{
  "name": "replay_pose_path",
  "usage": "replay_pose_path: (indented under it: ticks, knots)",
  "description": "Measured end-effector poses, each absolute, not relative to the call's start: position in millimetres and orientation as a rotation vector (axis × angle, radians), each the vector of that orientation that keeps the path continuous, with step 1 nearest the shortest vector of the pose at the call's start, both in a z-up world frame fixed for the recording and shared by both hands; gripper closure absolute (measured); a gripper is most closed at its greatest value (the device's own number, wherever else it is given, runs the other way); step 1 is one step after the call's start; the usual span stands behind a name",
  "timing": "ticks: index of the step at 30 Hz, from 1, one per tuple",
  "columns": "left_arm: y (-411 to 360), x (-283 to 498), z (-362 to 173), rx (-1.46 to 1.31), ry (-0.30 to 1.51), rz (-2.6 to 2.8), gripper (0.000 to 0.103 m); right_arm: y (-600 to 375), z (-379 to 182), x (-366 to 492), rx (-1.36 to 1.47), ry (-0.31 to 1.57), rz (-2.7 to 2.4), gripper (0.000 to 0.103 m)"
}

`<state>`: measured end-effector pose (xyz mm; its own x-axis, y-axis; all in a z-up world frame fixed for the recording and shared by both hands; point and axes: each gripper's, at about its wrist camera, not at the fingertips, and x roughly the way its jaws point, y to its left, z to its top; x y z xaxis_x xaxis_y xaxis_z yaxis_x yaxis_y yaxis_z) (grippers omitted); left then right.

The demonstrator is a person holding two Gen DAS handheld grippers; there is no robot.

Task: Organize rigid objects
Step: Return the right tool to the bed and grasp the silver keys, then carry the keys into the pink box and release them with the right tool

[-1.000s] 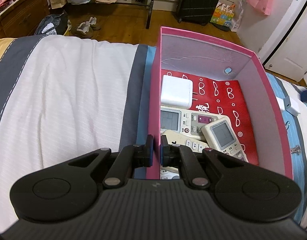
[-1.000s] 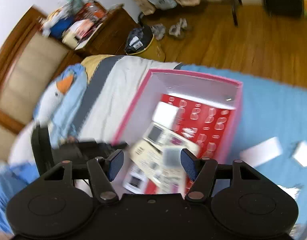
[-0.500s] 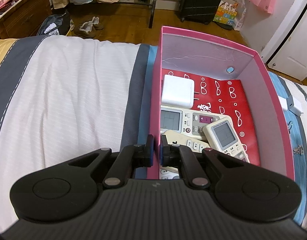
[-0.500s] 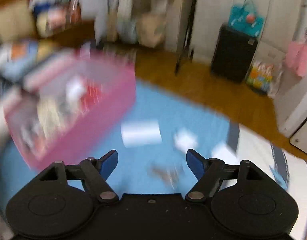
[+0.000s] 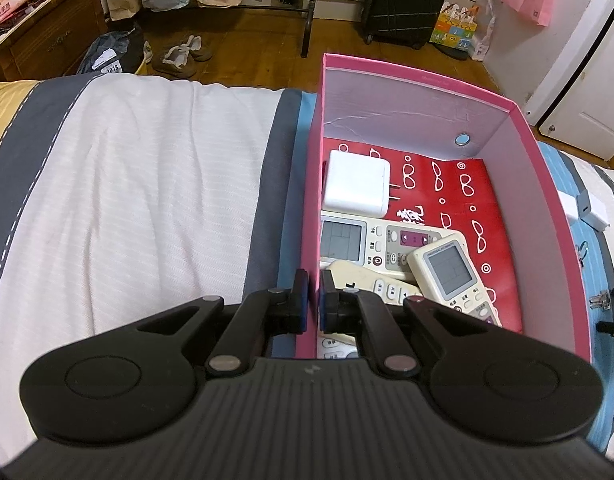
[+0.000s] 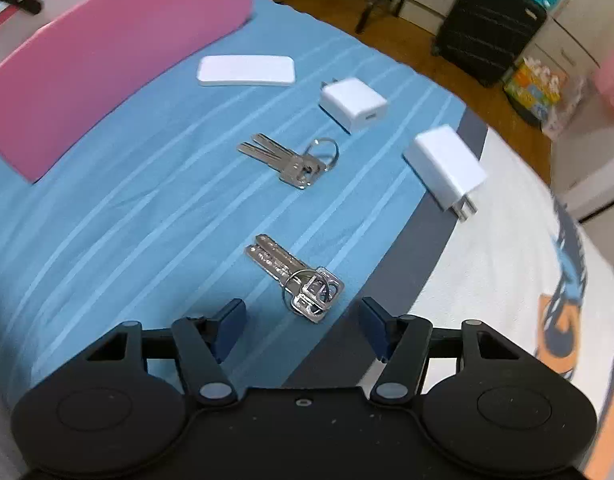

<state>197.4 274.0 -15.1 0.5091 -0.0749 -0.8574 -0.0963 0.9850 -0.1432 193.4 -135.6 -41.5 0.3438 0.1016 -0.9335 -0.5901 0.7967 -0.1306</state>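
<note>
Keys on a ring (image 6: 303,280) lie on the blue bedspread (image 6: 127,232) between the spread jaws of the empty right gripper (image 6: 301,326), so picking them up seems the step in hand; the next move likely calls for lowering and closing on them. Farther off, the left gripper (image 5: 313,300) is clenched on the near wall of the pink box (image 5: 547,216), which holds remotes (image 5: 447,268) and a white charger (image 5: 355,188).

My left view is sharp and evenly lit by warm indoor light; the box (image 5: 539,216) wall shades its red floor, and I see no strong glare. Fisheye bending curves the bed (image 5: 127,200) edge and the door frame far right of the tongs. My right view is softer: motion blur smears the far charger (image 6: 445,166) and the corners, while the keys (image 6: 303,280) just ahead of the tongs stay fairly crisp, glinting faintly.
</note>
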Motion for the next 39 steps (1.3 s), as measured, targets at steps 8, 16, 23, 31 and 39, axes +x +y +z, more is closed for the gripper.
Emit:
replay_pose_path:
  ticks: [8,16,23,31,39]
  knots:
    - [274,197,-14,-0.179,1.04,0.015,0.099,-149,-32,202,-0.216,1.081,0.341,0.071]
    - [273,198,-14,-0.182,1.04,0.015,0.099,-148,-18,209,-0.14,1.054,0.317,0.096]
    - [273,197,-14,-0.182,1.041,0.015,0.099,-143,2,209,-0.099,0.993,0.322,0.101]
    - [274,199,-17,-0.203,1.047,0.023,0.098,-127,46,204,-0.073,0.88,0.38,0.101]
    - [276,200,-18,-0.232,1.05,0.033,0.098,-104,97,197,0.021,0.827,0.499,0.101]
